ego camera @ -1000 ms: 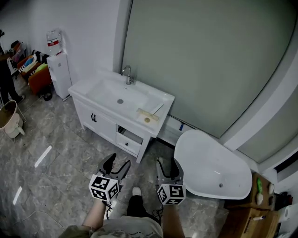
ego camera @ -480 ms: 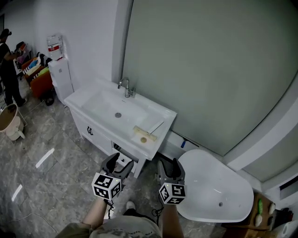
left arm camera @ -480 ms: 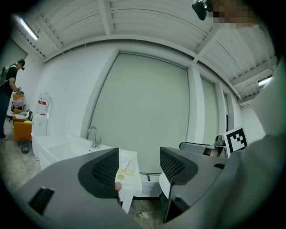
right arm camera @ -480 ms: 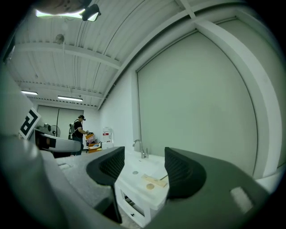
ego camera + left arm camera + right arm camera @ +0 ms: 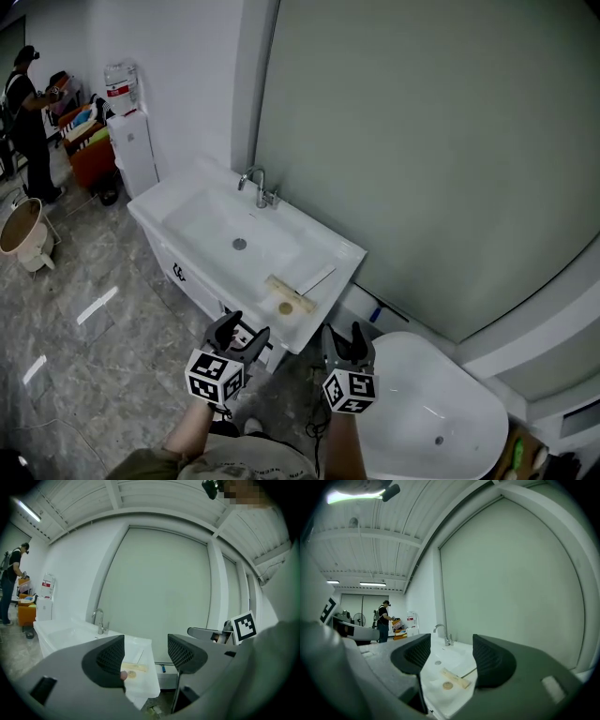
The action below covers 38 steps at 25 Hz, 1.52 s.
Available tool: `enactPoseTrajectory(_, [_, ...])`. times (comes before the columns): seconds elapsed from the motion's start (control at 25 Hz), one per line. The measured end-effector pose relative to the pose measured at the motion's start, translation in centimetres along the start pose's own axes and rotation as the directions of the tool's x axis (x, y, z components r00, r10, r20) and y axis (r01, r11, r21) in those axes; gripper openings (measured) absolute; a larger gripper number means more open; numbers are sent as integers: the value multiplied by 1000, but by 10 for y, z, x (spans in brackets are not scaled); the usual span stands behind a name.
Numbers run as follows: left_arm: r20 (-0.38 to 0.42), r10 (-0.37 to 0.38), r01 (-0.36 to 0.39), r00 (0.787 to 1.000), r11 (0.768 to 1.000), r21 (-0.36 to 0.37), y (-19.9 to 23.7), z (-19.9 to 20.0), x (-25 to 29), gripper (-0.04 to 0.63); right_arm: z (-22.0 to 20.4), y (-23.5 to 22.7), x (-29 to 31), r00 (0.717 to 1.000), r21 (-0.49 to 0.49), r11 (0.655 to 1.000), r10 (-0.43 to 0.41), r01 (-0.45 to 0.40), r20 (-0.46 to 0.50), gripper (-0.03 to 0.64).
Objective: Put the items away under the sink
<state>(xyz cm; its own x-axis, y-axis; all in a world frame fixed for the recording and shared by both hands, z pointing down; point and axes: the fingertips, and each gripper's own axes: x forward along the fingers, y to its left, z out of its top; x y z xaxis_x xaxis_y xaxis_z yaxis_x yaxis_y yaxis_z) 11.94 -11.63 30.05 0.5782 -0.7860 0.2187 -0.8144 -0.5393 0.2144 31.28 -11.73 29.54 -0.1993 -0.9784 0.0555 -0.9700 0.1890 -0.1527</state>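
A white sink vanity (image 5: 211,202) stands against the wall with a chrome faucet (image 5: 257,184). On its right counter end lie a pale wooden strip (image 5: 291,292), a small round tan disc (image 5: 285,308) and a thin dark stick (image 5: 319,279). The strip (image 5: 456,678) and the disc (image 5: 447,685) also show in the right gripper view. My left gripper (image 5: 238,335) is open and empty, just in front of the vanity's right corner. Beside it my right gripper (image 5: 343,339) is open and empty too. The cabinet front (image 5: 185,278) has dark handles.
A white bathtub (image 5: 433,417) sits at the lower right beside my right gripper. A water dispenser (image 5: 130,141) stands left of the vanity. A person (image 5: 32,120) stands far left by coloured bins, and a round bucket (image 5: 21,229) rests on the marble floor (image 5: 94,347).
I have come closer to the vanity: it has shifted down and toward me in the head view. Both grippers stay open and side by side.
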Motion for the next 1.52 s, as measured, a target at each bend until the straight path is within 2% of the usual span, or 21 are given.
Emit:
enactPoseTrajectory(0.16, [-19,6,-7,1000,1000,-26,11,-5,18,282,-14,-11,18,999,12,1000,8,-8,-34,270])
enactPoseTrajectory(0.36, [-51,-7,5,999,999,-46,26,-13,44,282,-36,-27,40,997,37,999,-22,25,-79,270])
enactPoseTrajectory(0.68, [-92,-92,89,991,995,-36,54,-10,114,282,-57,-56,106,984,56,991,-114,122,-136,270])
enactPoseTrajectory(0.92, [-134,-162,159,978,987,-32,82,2,170,282,-79,-73,170,962,77,978,-173,193,-212,270])
enactPoseTrajectory(1.2, [-214,-270,266,939,963,-46,96,-2,220,282,-128,-87,239,907,111,954,-224,279,-357,270])
enactPoseTrajectory(1.4, [-266,-325,321,907,945,-59,101,-10,246,282,-177,-103,267,838,152,919,-252,364,-483,270])
enactPoseTrajectory(1.52, [-286,-347,343,893,937,-66,104,-14,258,282,-201,-111,278,794,143,901,-274,409,-543,270])
